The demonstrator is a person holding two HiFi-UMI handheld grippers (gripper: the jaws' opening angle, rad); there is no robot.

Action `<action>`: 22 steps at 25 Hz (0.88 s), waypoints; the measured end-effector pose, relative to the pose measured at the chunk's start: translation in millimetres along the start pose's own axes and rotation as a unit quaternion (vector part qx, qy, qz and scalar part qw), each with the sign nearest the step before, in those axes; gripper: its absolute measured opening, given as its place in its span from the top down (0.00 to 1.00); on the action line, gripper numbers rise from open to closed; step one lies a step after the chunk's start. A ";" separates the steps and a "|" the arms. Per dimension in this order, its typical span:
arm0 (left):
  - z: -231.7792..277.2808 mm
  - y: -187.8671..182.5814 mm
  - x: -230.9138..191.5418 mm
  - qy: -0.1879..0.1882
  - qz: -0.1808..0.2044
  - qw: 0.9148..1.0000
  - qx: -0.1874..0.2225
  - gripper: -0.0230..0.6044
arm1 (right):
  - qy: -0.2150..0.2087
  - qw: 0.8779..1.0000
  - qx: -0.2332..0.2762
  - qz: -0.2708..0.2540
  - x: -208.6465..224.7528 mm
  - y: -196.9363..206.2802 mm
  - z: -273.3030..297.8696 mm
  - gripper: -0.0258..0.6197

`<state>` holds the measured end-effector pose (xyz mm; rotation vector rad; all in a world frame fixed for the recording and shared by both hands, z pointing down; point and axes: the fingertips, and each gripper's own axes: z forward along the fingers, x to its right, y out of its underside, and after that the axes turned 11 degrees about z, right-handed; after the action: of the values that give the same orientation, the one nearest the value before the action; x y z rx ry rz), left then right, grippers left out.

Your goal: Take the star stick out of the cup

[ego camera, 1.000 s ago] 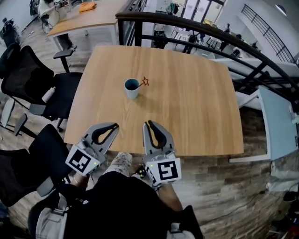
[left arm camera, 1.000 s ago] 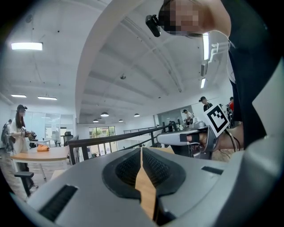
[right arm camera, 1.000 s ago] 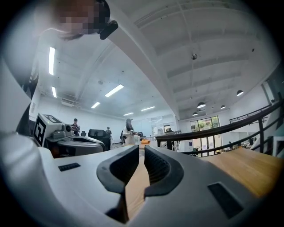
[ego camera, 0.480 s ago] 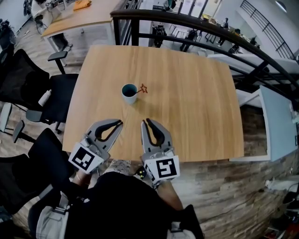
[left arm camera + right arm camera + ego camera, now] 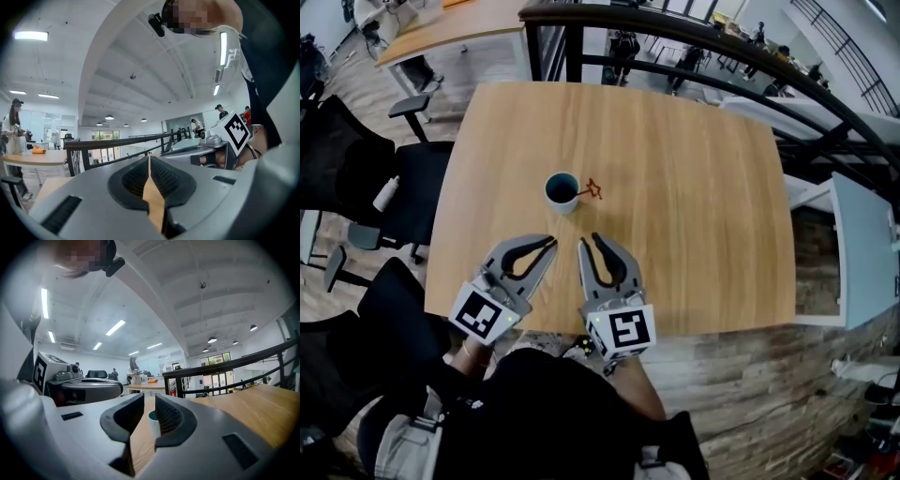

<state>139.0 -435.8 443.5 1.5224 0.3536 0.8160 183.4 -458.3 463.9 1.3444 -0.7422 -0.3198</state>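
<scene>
**Q:** Left side first?
**A:** Black swivel office chairs point(image 5: 366, 178) stand off the left edge of the light wooden bench point(image 5: 703, 197). My left tongs point(image 5: 549, 241) are over the bench's near edge. In the left gripper view their point(image 5: 149, 159) pads are pressed together with nothing between them.

**Q:** And the task's things?
**A:** The pale round cup point(image 5: 562, 190) with a dark teal inside stands upright on the bench, ahead of both tongs and apart from them. The thin red star stick point(image 5: 592, 189) sits in it, leaning out over the right rim, with its star above the wood just right of the cup.

**Q:** Right tongs?
**A:** My right tongs point(image 5: 591, 242) are beside the left ones over the near edge and open only narrowly. In the right gripper view the gap point(image 5: 149, 401) is empty. The cup point(image 5: 153, 423) shows through it, farther down the bench.

**Q:** Beyond?
**A:** A dark metal railing point(image 5: 703, 52) runs past the far edge.
</scene>
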 end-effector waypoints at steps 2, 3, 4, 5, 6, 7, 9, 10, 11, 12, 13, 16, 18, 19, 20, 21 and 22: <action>4.0 7.0 -4.3 0.002 0.001 1.000 -0.005 0.93 | 0.004 1.000 -0.010 0.004 5.3 7.1 8.9 0.85; 5.9 10.3 -6.8 0.003 0.003 1.000 -0.008 0.93 | 0.006 1.000 -0.014 0.004 8.2 10.6 13.5 0.83; 8.0 13.3 -9.5 0.003 0.004 1.000 -0.010 0.93 | 0.007 1.000 -0.018 0.004 11.4 14.4 18.2 0.82; 10.2 15.7 -12.6 0.004 0.003 1.000 -0.010 0.93 | 0.007 1.000 -0.023 0.004 15.0 18.6 22.9 0.81; 12.4 17.3 -15.7 0.004 0.001 1.000 -0.009 0.93 | 0.007 1.000 -0.027 0.005 18.6 23.0 27.3 0.81; 14.5 18.5 -18.6 0.004 0.000 1.000 -0.008 0.93 | 0.008 0.999 -0.033 0.007 22.0 27.1 31.3 0.81; 17.5 21.2 -23.2 0.006 -0.001 1.000 -0.008 0.93 | 0.011 0.999 -0.040 0.014 27.9 32.8 38.5 0.81; 18.4 23.3 -25.2 0.006 -0.003 1.000 -0.010 0.93 | 0.013 0.999 -0.041 0.015 30.7 34.4 42.2 0.81; 19.2 25.8 -27.7 0.006 -0.006 1.000 -0.011 0.93 | 0.015 0.999 -0.041 0.014 33.3 35.7 46.3 0.80; 19.7 28.4 -30.5 0.006 -0.009 1.000 -0.011 0.93 | 0.017 0.999 -0.043 0.013 35.2 37.6 50.5 0.80; 19.9 31.3 -33.5 0.006 -0.011 1.000 -0.012 0.93 | 0.021 0.999 -0.046 0.016 36.4 40.3 54.6 0.80; 21.4 39.9 -40.1 0.011 -0.013 1.000 -0.014 0.93 | 0.029 0.998 -0.057 0.029 38.4 49.7 65.2 0.80; 23.2 44.0 -43.7 0.014 -0.012 1.000 -0.014 0.93 | 0.028 0.997 -0.058 0.033 40.6 56.9 72.0 0.80; 23.9 45.6 -45.6 0.015 -0.012 1.000 -0.013 0.93 | 0.029 0.997 -0.057 0.036 42.0 59.4 75.3 0.80; 24.8 47.3 -47.3 0.015 -0.013 1.000 -0.012 0.93 | 0.030 0.997 -0.056 0.039 43.8 61.1 78.3 0.80; 25.9 49.0 -48.9 0.016 -0.013 1.000 -0.012 0.93 | 0.032 0.997 -0.055 0.043 45.9 62.4 81.4 0.80; 27.0 50.7 -50.7 0.015 -0.016 1.000 -0.013 0.93 | 0.034 0.997 -0.056 0.047 48.2 63.7 84.5 0.80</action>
<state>109.3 -496.4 479.7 1.4780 0.3871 0.8174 151.3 -537.6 542.7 1.2062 -0.7175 -0.2365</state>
